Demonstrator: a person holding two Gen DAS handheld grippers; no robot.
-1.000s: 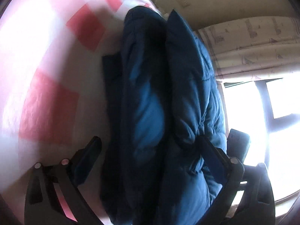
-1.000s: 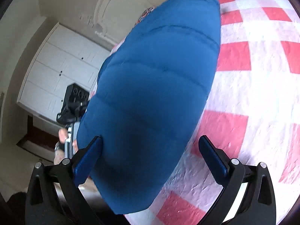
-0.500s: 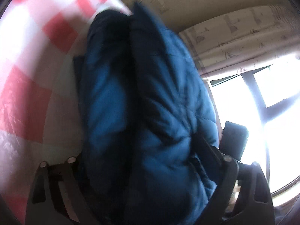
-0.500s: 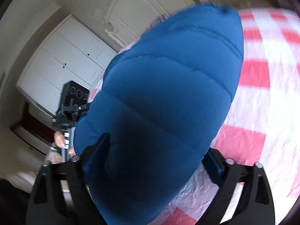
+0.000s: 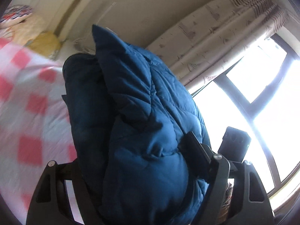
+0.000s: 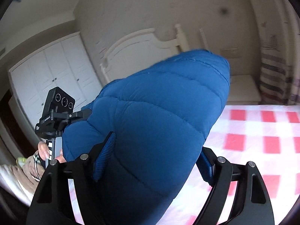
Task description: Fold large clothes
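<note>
My left gripper is clamped on a thick bundle of the blue jacket, and my right gripper squeezes another padded fold of it; both pairs of jaws have just been closing in on the fabric that fills the space between them. The jacket hangs lifted between my two tools, above the bed, whose cover is checked red and white. Past the far end of the bed stand a white headboard and a beige wall. A white wardrobe fills the left side in the right view. From the left view, a bright window with a pale patterned curtain sits to the right.
</note>
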